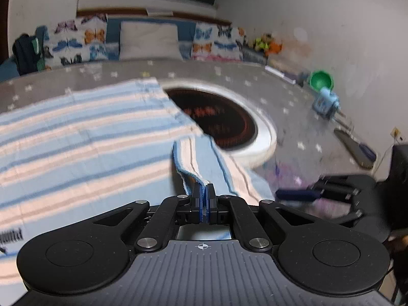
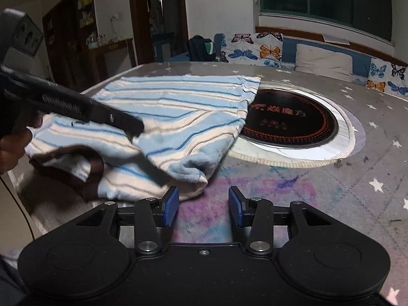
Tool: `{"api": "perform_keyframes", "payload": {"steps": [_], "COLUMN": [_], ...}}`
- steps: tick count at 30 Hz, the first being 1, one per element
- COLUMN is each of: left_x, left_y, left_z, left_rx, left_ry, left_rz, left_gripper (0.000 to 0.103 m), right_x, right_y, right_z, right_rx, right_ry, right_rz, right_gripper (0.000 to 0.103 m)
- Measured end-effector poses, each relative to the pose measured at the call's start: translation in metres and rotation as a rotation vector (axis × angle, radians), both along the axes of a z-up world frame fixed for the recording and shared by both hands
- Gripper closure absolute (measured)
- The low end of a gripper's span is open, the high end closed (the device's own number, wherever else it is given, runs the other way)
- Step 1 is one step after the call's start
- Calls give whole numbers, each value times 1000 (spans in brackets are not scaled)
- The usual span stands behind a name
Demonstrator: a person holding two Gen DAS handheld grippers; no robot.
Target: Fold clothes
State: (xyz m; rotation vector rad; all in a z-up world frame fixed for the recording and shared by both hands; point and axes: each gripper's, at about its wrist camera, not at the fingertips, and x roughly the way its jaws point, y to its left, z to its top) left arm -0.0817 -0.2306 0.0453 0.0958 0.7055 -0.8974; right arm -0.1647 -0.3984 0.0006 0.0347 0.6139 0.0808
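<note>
Striped garment (image 1: 84,137) edge pinched in left tool (image 1: 203,191).

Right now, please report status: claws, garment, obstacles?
Left claw shut on striped garment edge. Right claw open, empty, beside it. Garment partly overlaps round cooktop.

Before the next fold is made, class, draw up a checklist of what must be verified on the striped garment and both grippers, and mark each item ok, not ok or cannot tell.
1. Left gripper has its jaws shut on an edge of the striped garment: ok.
2. Right gripper also holds cloth: not ok, its jaws are open on nothing, just short of the garment's near corner.
3. Garment lies flat: not ok, the near corner is doubled over and bunched.
4. Garment is off the round black cooktop: not ok, one edge overlaps it.
5. Cooktop is switched off: cannot tell.
</note>
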Motion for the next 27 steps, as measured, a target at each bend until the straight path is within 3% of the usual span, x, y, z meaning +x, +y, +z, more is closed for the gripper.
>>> {"api": "perform_keyframes", "payload": {"steps": [10,16,20,27], "left_x": [-3,6,1,-4], "left_y": [5,11,5,6], "left_z": [13,-3,-18,-40], "left_rx": [-46,-51,-10,49], "left_ry": [-16,56,89,110], "left_rz": [21,21,-4,-16], "left_gripper": [101,101,101,100], "right_x": [15,-6,-16,-24], "right_y": [8,-9,-8,-9], "right_z": [-1,4,4,6], "right_rx": [36,4,-72,-95], "right_ry": [-50,-59,-31,26], "right_rz": [-53,-132,-139,-68], "right_gripper": [57,49,48,44]}}
